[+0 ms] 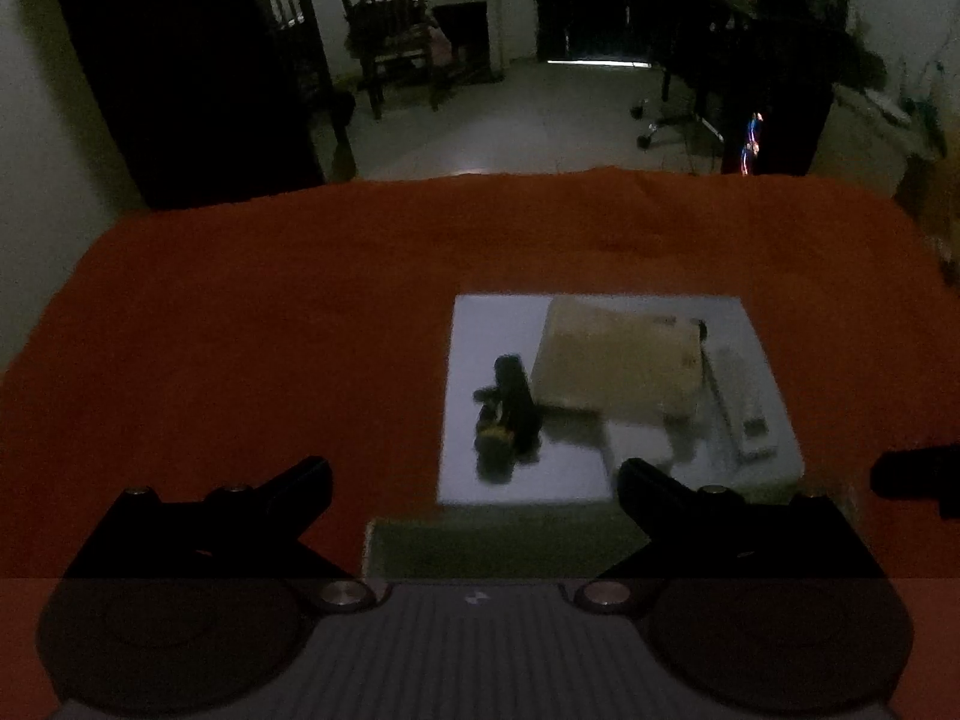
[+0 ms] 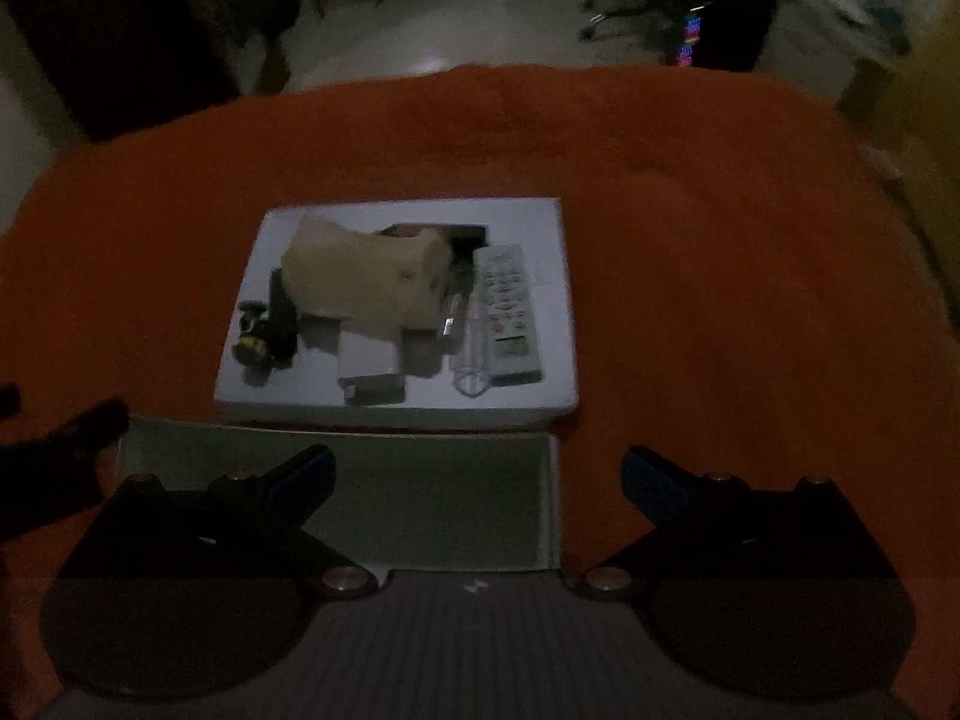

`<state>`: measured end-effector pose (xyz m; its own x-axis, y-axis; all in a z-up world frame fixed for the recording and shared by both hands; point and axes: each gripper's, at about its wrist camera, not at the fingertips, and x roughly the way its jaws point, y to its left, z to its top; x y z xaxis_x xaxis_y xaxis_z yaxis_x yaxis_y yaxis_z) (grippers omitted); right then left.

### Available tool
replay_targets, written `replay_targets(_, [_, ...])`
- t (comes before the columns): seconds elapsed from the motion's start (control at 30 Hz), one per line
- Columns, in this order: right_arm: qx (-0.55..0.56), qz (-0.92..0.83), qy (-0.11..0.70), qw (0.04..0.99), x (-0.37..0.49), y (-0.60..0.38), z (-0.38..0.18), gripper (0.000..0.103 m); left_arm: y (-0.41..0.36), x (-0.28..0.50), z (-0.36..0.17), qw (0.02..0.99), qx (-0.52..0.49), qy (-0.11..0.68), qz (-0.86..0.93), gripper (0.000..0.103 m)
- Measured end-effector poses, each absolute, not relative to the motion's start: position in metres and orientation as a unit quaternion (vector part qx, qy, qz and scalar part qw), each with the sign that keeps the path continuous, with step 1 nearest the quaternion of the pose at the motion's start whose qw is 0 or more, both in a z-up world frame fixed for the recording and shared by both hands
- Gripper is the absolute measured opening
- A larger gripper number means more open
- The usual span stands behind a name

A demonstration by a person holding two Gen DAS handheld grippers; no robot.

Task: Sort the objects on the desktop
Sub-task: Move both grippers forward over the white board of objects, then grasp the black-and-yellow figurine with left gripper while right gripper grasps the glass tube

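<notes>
On the orange cloth [image 2: 690, 240] that covers your table, a white tray [image 2: 555, 300] holds the clutter: a beige tissue pack [image 2: 366, 276] lies across the tray's middle, a white remote control [image 2: 510, 312] runs along the tray's right side with a clear pen-like item [image 2: 474, 354] just beside it, and a black-and-yellow gadget [image 2: 267, 336] sits at the tray's left. A small white box [image 2: 369, 363] rests at the tray's near edge, below the tissue pack, and a dark flat item [image 2: 462, 237] shows behind the pack. Buttons on the remote are visible, but no lettering or brand can be read in the dim, blurred light.

Against the near edge of the tray stands a pale open box [image 2: 450, 498], directly ahead of your right gripper [image 2: 477, 474], whose fingers stand wide apart with nothing between them. Your left gripper [image 1: 474, 483] is likewise spread wide and empty, hovering near the tray's near-left corner; the tray [image 1: 480, 324] and tissue pack [image 1: 618, 360] lie just beyond its right finger. Each gripper's black tip pokes into the other's view at the frame edge.

Beyond the far edge of the cloth, the room is dark: a wooden chair [image 1: 390, 24] stands on a pale floor [image 1: 510, 120], with an office chair's wheeled base [image 1: 672, 120] to the right of it.
</notes>
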<state>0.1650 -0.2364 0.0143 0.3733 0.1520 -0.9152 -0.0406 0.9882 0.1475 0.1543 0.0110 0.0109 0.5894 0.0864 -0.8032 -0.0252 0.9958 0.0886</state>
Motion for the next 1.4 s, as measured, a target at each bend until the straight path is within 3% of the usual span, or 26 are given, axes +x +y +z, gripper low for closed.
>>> replay_targets(0.27, [0.089,0.070,0.552,0.826,0.223,-0.249,0.012,0.103,0.019,0.213,-0.016,0.880,0.033,0.473,0.028,0.103])
replay_targets(0.33, [0.093,0.069,0.551,0.826,0.235,-0.251,0.009,0.103,0.015,0.232,-0.026,0.858,0.057,0.510,-0.004,0.103])
replay_targets(0.73, [0.100,0.046,0.594,0.797,0.307,-0.263,-0.049,0.103,0.035,0.299,-0.090,0.823,0.047,0.566,0.000,0.103])
replay_targets(1.17, [0.086,0.039,0.632,0.769,0.340,-0.263,-0.120,0.103,0.048,0.325,-0.131,0.797,0.021,0.603,-0.015,0.102])
replay_targets(1.4, [0.052,0.043,0.638,0.767,0.352,-0.264,-0.149,0.099,0.053,0.329,-0.149,0.789,0.010,0.615,-0.013,0.095])
